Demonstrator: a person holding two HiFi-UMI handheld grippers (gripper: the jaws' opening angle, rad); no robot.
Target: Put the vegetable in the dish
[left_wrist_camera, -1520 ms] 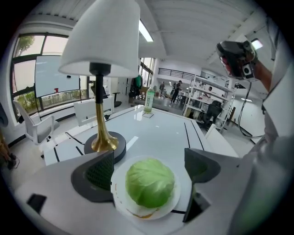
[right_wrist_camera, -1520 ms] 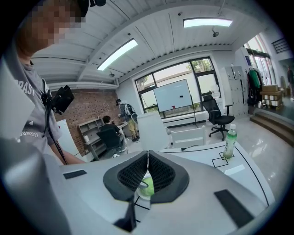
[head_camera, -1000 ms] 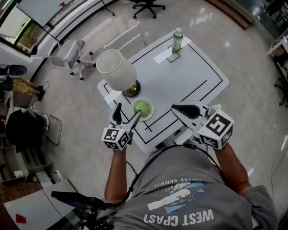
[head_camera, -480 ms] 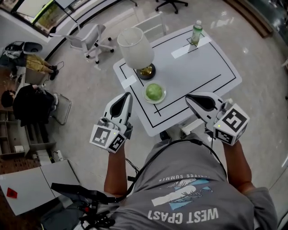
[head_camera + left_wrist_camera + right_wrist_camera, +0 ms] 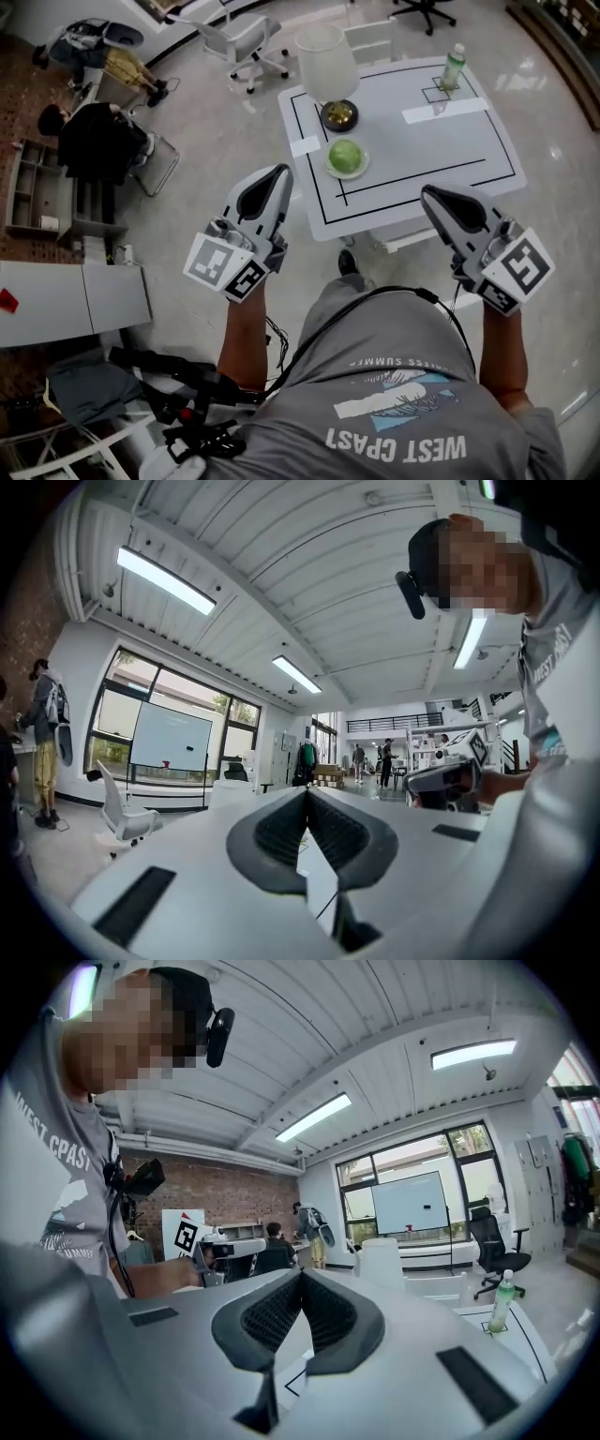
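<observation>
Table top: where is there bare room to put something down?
The wide stretch of the table right of the dish, nearer than the bottle, is bare. The left end is crowded: lamp and dish stand close together.

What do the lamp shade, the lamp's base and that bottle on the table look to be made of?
Lamp shade: looks like matte white fabric or paper; its surface is even, with no glare.
Lamp base: seems to be polished brass-coloured metal; it is dark gold with shiny reflections.
Bottle: probably clear plastic, with a greenish see-through body and a white cap, though it is too small to be sure.
</observation>
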